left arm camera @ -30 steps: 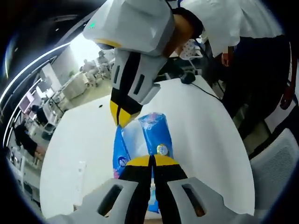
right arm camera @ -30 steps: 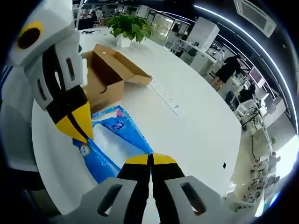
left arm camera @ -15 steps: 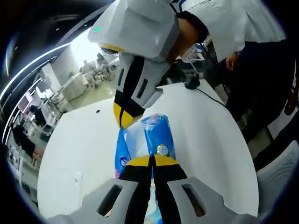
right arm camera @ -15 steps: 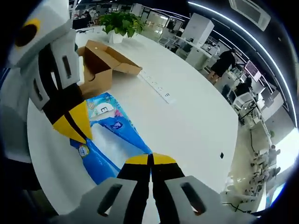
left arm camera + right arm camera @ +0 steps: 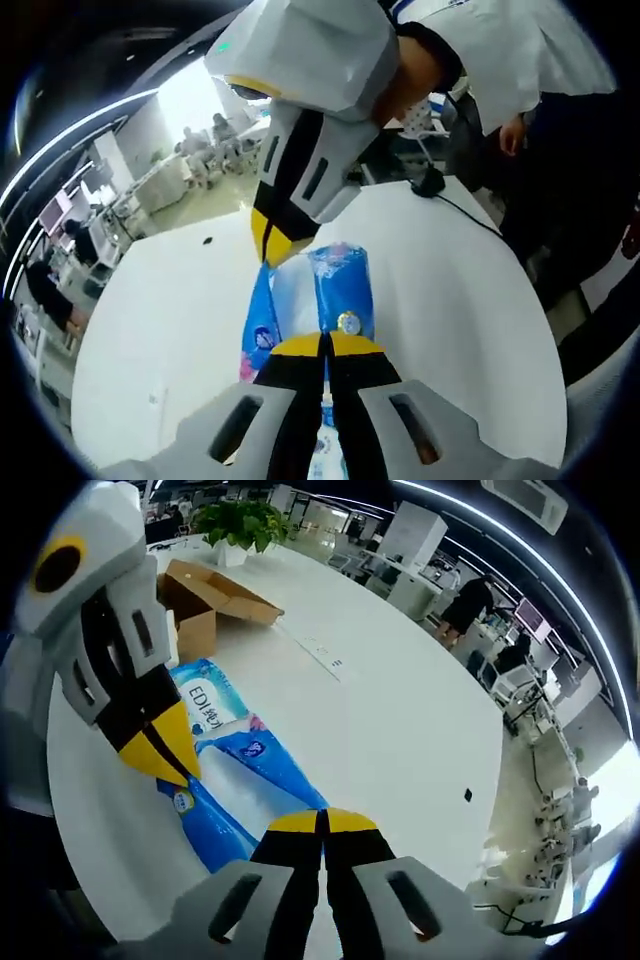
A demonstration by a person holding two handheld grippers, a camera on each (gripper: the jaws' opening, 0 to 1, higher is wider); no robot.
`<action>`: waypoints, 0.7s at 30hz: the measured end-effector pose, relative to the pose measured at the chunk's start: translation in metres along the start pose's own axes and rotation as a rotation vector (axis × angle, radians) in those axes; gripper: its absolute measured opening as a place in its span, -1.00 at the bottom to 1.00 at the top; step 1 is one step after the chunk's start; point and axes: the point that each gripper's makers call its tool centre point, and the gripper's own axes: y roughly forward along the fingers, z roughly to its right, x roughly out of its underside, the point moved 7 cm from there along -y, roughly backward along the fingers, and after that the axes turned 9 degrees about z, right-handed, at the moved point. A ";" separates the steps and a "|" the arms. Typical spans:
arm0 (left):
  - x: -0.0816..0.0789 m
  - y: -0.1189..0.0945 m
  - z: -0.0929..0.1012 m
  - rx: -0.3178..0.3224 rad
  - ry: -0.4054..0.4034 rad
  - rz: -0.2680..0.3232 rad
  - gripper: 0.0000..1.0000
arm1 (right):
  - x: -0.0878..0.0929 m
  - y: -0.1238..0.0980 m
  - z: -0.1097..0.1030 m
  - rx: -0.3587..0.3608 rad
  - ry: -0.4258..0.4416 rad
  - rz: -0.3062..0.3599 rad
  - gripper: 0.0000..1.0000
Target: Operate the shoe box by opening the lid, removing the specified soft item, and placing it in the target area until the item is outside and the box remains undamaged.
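Late stage of the removal: the shoe box (image 5: 205, 605) stands open on the white desk (image 5: 400, 720), its flaps spread, with no damage that can be made out at this distance, and the soft blue pack (image 5: 240, 770) is already outside it, held between the two claws above the desk. The left claw (image 5: 325, 345) is clenched on one end of the pack (image 5: 320, 300); the right claw (image 5: 322, 822) is clenched on the opposite end. What remains, by this reading, is to lower the pack onto the target area, which cannot be identified here, and to let go. Around: a potted plant (image 5: 235, 525) beyond the box, a flat strip (image 5: 320, 655) lying on the desk, a person's white sleeve (image 5: 490, 45), and office furniture behind. Nothing lies under the pack to block a set-down.
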 end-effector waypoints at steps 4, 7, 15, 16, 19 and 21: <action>0.002 0.009 -0.003 -0.008 -0.009 0.001 -1.00 | 0.004 0.003 0.003 0.007 0.000 0.000 -1.00; 0.002 0.015 -0.003 -0.007 -0.016 0.004 -1.00 | 0.007 0.004 0.006 0.013 0.005 -0.003 -1.00; 0.001 0.033 -0.007 -0.011 -0.035 0.019 -1.00 | 0.015 0.004 0.013 0.032 0.013 -0.015 -1.00; 0.001 0.034 -0.007 -0.011 -0.035 0.020 -1.00 | 0.017 0.004 0.014 0.034 0.019 -0.018 -1.00; 0.003 0.040 -0.009 -0.007 -0.041 0.020 -1.00 | 0.022 0.004 0.014 0.038 0.021 -0.027 -1.00; 0.005 0.042 -0.010 -0.005 -0.043 0.017 -1.00 | 0.025 0.005 0.014 0.039 0.024 -0.032 -1.00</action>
